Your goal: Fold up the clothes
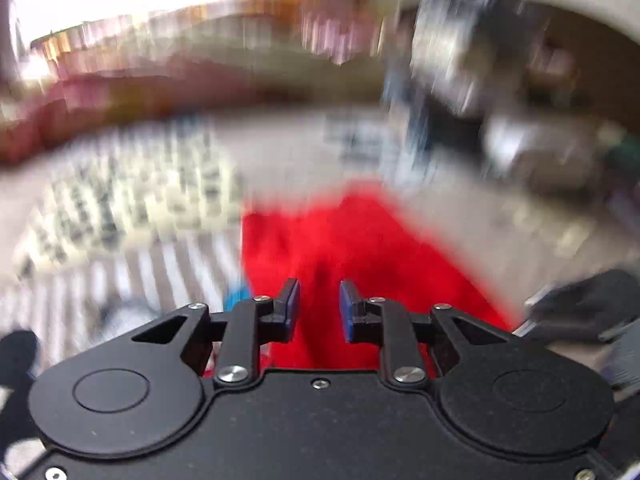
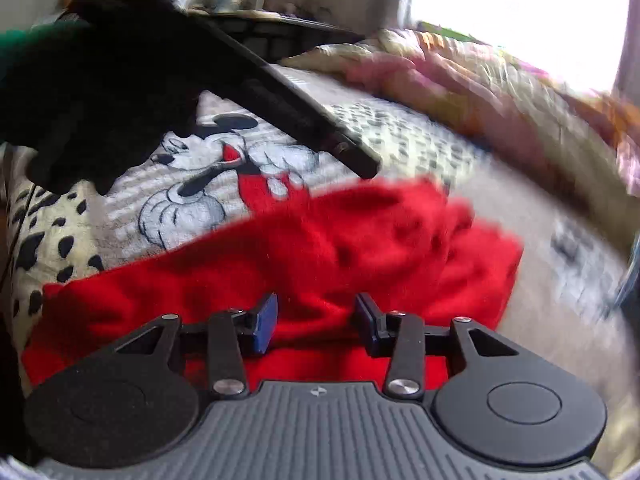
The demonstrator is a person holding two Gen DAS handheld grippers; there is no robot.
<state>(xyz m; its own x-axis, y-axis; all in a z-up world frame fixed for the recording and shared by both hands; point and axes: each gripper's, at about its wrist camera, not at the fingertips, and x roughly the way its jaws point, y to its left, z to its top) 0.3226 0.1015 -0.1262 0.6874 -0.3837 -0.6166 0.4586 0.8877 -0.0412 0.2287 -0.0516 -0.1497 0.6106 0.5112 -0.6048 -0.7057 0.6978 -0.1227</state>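
Bedding fills both views: a bed cover (image 2: 132, 204) printed with a cartoon mouse and black spots on cream, and at the upper right of the right wrist view a rumpled pink and yellow quilt (image 2: 460, 76) under a bright window. On the cover lies the red garment (image 2: 328, 240), crumpled, stretching from the lower left to the right of centre in that view; in the blurred left wrist view it occupies the lower middle. A black-gloved hand (image 2: 92, 92) carries the left claw (image 1: 319, 307) in the upper left of the right wrist view. Its blue pads stand a narrow gap apart with nothing pinched between them. The right claw (image 2: 316, 320), lower centre, is released, its jaws wider apart above the red cloth.
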